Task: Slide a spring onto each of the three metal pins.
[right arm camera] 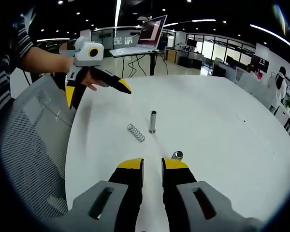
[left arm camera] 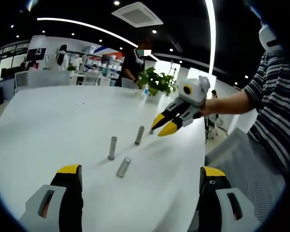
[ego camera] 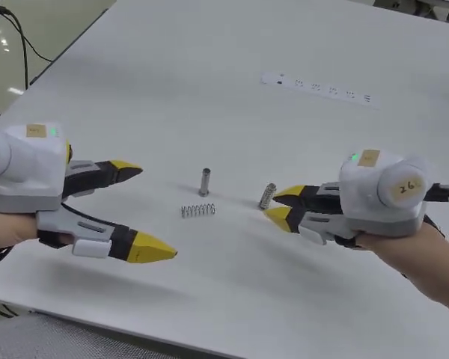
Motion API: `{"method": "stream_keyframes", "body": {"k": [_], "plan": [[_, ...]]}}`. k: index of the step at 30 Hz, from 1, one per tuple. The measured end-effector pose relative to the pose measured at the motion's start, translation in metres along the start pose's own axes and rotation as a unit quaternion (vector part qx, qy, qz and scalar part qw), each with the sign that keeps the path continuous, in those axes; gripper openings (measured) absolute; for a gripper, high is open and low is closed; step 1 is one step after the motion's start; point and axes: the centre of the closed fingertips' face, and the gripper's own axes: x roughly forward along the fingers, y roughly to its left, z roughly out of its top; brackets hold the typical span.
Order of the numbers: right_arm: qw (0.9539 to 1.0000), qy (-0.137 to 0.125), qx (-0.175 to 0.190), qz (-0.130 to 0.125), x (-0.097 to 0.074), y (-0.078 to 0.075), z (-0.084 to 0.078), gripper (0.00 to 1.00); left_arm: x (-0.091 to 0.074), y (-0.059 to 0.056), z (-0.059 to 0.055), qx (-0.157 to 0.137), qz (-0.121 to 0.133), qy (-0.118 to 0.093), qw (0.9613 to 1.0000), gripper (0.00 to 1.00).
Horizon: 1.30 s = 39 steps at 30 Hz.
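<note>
Two pins counted on the table (ego camera: 232, 299). The bare pin (ego camera: 205, 182) stands upright, forward of both sets of jaws and roughly midway between them. The loose spring (ego camera: 198, 210) lies flat just beside its foot, on my side. The sprung pin (ego camera: 267, 196) carries its spring and looks done, so I leave it alone.

Step in hand, as I judge it: pick up the loose spring and thread it onto the bare pin.

Method notes:
- The spring lies crosswise on the table, so bring the jaws down across its coils near one end. That leaves the other end free to lead.
- Pinch lightly. A coil this thin will probably flatten or flick out under a hard squeeze.
- Rotate it vertical before approaching, then line its bore up over the pin top and lower it straight.
- The pin is slim and free-standing, so a sideways nudge could topple it. The other gripper could brace it near the base.

Jaws:
- left gripper (ego camera: 156, 212): spread wide, empty, touching nothing. The loose spring sits beyond the tips, in line with the gap, so this looks the natural side to pick with.
- right gripper (ego camera: 274, 206): narrowed to a slim gap with nothing in it. The sprung pin stands just past one tip in the right gripper view. I cannot tell whether tip and pin touch.
</note>
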Motion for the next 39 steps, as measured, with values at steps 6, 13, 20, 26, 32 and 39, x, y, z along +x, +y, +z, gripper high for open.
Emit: {"method": "stream_keyframes", "body": {"k": [6,13,20,26,32,39], "plan": [[0.9994,0.008,-0.031,0.017,0.010,0.005,0.010,0.13,-0.001,0.001,-0.002,-0.001,0.000,0.003,1.0000,0.98],[0.9962,0.009,-0.068,0.053,0.028,0.021,0.028,0.13,-0.002,0.002,-0.003,-0.002,0.001,0.003,1.0000,0.98],[0.9894,0.032,-0.121,0.073,0.048,0.032,0.035,0.13,-0.003,0.003,-0.004,-0.003,0.001,0.003,1.0000,0.98],[0.9865,0.040,-0.136,0.082,0.063,0.033,0.040,0.13,-0.001,0.002,-0.004,-0.001,-0.001,0.002,1.0000,0.98],[0.9831,0.063,-0.143,0.095,0.081,0.037,0.030,0.13,-0.001,0.000,-0.006,0.001,-0.003,0.006,1.0000,0.98],[0.9828,0.075,-0.140,0.094,0.091,0.035,0.026,0.13,-0.001,0.001,-0.010,0.003,-0.002,0.011,0.9999,0.98]]}}
